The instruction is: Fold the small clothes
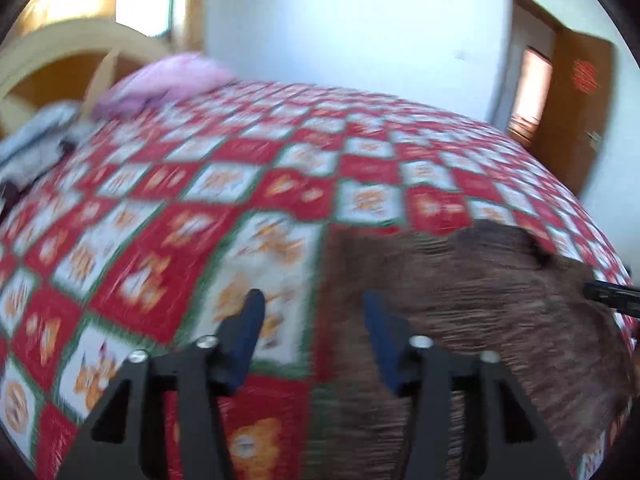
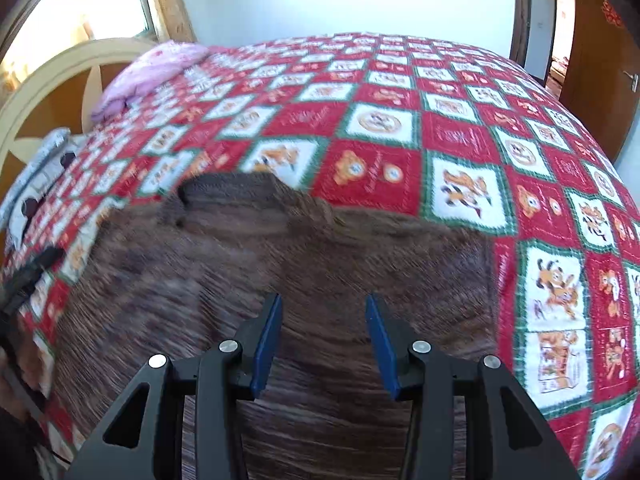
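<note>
A brown ribbed knit garment (image 2: 280,264) lies flat on the red, white and green patterned bedspread (image 2: 460,140). In the left wrist view the garment (image 1: 480,320) fills the lower right. My left gripper (image 1: 312,300) hovers over the garment's left edge, jaws open, nothing between the blue pads. My right gripper (image 2: 323,304) hangs above the middle of the garment, jaws open and empty. The left gripper's black tip (image 2: 28,276) shows at the left edge of the right wrist view, and the right gripper's tip (image 1: 612,296) at the right edge of the left wrist view.
A pink pillow (image 2: 148,72) and a light printed bundle of cloth (image 2: 36,176) lie by the cream headboard (image 2: 60,80) at the far left. A brown door (image 2: 600,40) stands open at the right, beyond the bed's far edge.
</note>
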`<state>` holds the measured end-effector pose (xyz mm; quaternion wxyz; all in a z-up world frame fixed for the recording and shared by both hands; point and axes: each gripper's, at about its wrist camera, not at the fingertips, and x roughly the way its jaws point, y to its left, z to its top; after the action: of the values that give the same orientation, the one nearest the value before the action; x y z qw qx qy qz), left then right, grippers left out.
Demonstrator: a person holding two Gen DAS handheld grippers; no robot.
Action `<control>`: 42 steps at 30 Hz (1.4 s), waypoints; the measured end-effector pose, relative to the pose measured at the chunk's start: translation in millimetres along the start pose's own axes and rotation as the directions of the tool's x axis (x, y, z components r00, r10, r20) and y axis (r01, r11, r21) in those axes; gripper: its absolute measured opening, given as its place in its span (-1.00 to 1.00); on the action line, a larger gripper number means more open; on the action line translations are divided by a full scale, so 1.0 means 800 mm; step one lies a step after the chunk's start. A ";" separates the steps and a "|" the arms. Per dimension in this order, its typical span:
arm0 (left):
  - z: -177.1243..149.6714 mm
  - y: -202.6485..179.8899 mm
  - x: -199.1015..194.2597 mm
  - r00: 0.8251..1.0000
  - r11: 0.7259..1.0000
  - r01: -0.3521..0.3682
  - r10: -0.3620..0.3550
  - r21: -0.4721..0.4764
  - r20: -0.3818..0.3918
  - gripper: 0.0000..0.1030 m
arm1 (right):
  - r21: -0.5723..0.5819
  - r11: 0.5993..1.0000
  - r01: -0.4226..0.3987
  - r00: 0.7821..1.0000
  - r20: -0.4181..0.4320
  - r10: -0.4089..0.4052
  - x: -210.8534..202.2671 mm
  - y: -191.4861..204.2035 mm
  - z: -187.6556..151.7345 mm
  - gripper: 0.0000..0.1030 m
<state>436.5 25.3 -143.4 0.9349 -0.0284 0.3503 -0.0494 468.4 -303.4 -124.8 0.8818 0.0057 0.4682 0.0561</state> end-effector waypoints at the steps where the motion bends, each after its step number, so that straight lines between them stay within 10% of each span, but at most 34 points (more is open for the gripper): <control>1: 0.007 -0.020 -0.003 1.000 0.999 0.010 -0.010 0.053 0.005 0.11 | -0.017 1.000 0.013 1.000 -0.006 -0.014 0.005 0.001 -0.004 -0.13; 5: 0.017 -0.091 0.017 1.000 0.974 0.004 -0.002 0.226 -0.010 0.35 | -0.039 0.998 0.053 0.999 0.007 -0.053 0.024 0.008 -0.020 -0.05; 7: 0.014 -0.106 0.050 0.992 0.949 -0.117 0.125 0.293 -0.010 0.35 | -0.041 0.997 0.067 0.996 0.054 -0.065 0.023 0.009 -0.028 -0.03; 9: 0.011 -0.091 0.102 0.934 0.885 -0.329 0.357 0.330 -0.027 0.37 | -0.043 0.997 0.062 0.995 0.080 -0.059 0.021 0.007 -0.034 -0.03; 11: 0.024 -0.048 0.104 0.950 0.948 -0.281 0.297 0.152 -0.098 0.51 | -0.029 0.999 0.035 0.995 0.095 -0.032 0.019 0.001 -0.037 -0.03; 19: 0.010 -0.013 0.060 0.977 0.980 -0.193 0.187 -0.050 -0.105 0.47 | -0.015 1.000 0.024 0.997 0.080 -0.023 0.019 0.002 -0.030 -0.01; 26: 0.016 -0.114 0.073 0.988 0.970 -0.112 0.133 0.215 -0.084 0.83 | -0.023 0.997 0.074 0.992 0.108 -0.071 0.022 0.012 -0.039 0.02; 29: 0.014 -0.119 0.114 0.922 0.867 -0.356 0.387 0.348 -0.021 0.92 | -0.005 0.999 0.035 0.995 0.095 -0.034 0.018 0.002 -0.035 0.02; 33: 0.030 -0.080 0.110 0.859 0.836 -0.489 0.511 0.249 -0.028 0.94 | 0.046 0.998 0.047 0.993 0.103 -0.052 0.004 -0.021 -0.030 0.02; 36: 0.020 -0.059 0.085 0.906 0.892 -0.407 0.422 0.195 -0.042 0.94 | 0.065 0.998 -0.006 0.997 0.076 0.002 0.005 -0.036 -0.027 0.02; 42: -0.023 -0.037 0.035 0.933 0.927 -0.346 0.357 0.146 -0.054 0.94 | 0.099 0.995 0.012 0.995 0.098 -0.021 -0.024 -0.063 -0.052 0.02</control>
<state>443.0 -7.4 -172.8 0.9137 0.0998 0.3825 0.0945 428.0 -357.6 -135.8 0.9029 0.0482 0.4265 0.0252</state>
